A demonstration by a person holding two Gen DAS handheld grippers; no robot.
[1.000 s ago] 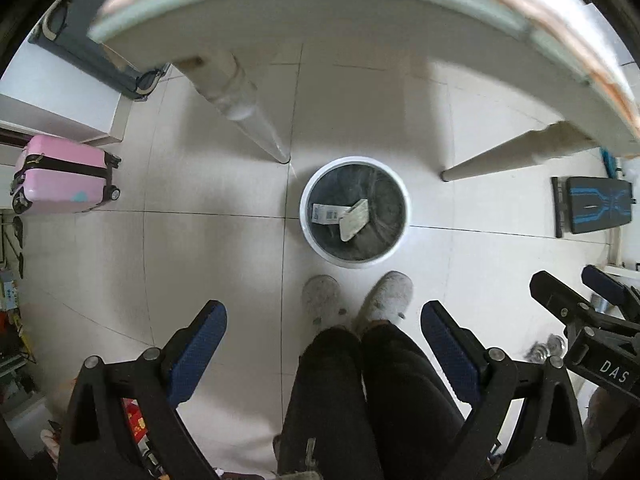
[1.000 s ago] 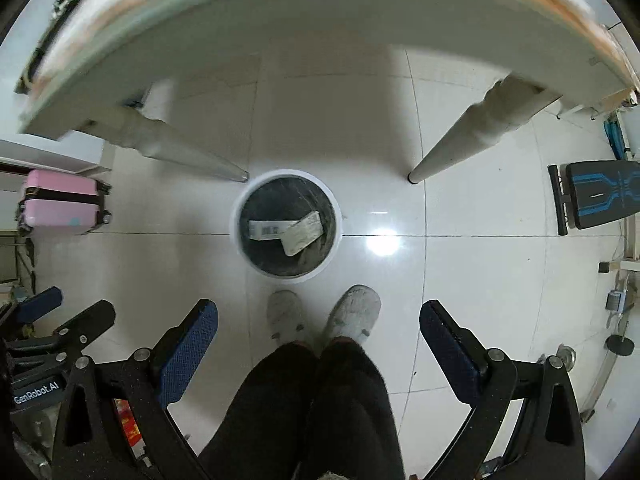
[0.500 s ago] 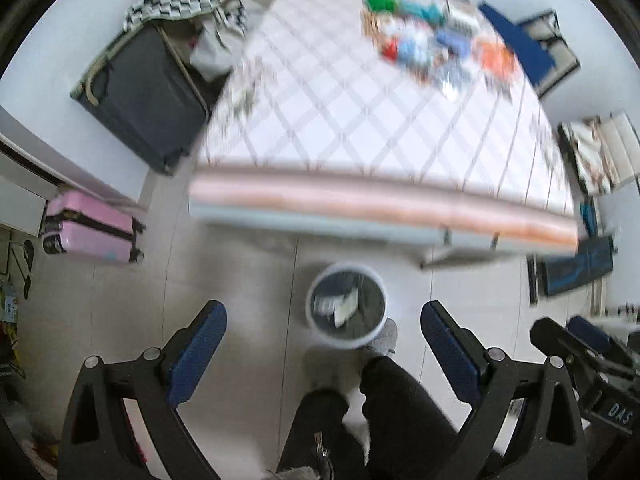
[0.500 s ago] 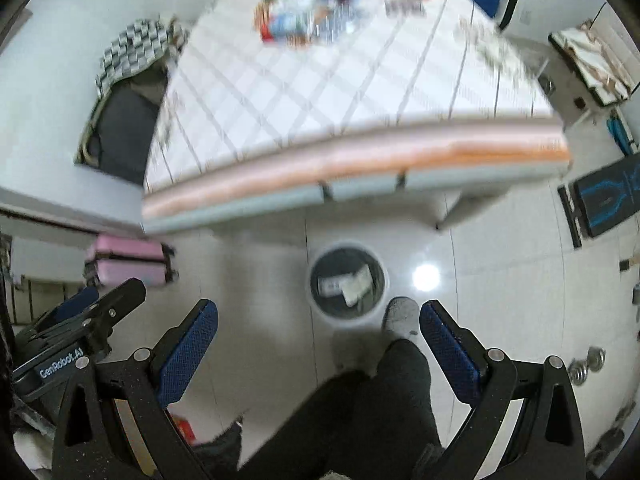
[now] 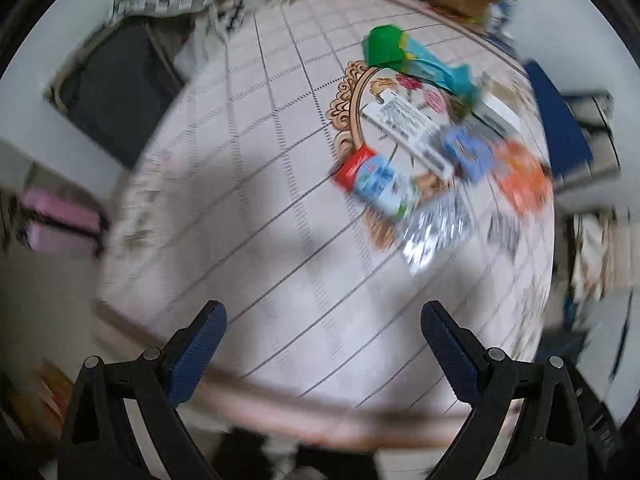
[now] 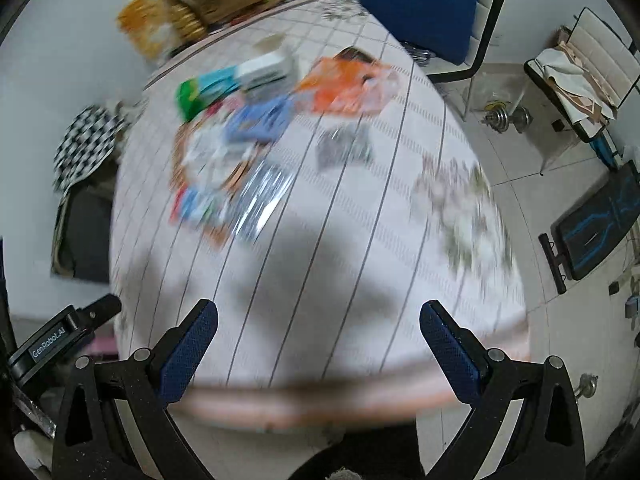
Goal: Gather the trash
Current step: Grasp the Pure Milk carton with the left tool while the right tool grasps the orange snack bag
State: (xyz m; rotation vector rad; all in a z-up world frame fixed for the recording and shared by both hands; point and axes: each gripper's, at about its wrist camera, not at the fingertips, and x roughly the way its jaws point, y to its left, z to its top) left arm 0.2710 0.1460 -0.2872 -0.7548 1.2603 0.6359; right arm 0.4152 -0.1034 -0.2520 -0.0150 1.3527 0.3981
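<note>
Both views are motion-blurred. Several pieces of trash lie on the far half of the checked tablecloth [image 5: 280, 208]: a green and teal packet [image 5: 394, 50], a white printed wrapper [image 5: 408, 128], a red and blue carton [image 5: 374, 184], a blue packet [image 5: 468, 152], an orange packet [image 5: 522, 184] and a silvery foil wrapper [image 5: 436, 228]. In the right wrist view the orange packet [image 6: 344, 84], blue packet [image 6: 256, 122] and foil wrapper [image 6: 260, 196] show too. My left gripper [image 5: 322, 344] and right gripper [image 6: 318, 340] hang open and empty above the near table edge. The bin is out of view.
Boxes and yellow bags [image 6: 200, 12] stand at the table's far end. A dark open suitcase [image 5: 116, 92] and pink suitcase [image 5: 60, 220] are to the left. A blue-cushioned chair [image 6: 424, 20], dumbbells [image 6: 506, 118] and a black bench [image 6: 596, 224] are to the right.
Both grippers have swung up from the floor and the white bin to above the table top. The bin and the person's legs have left the view. Jaws stay open.
</note>
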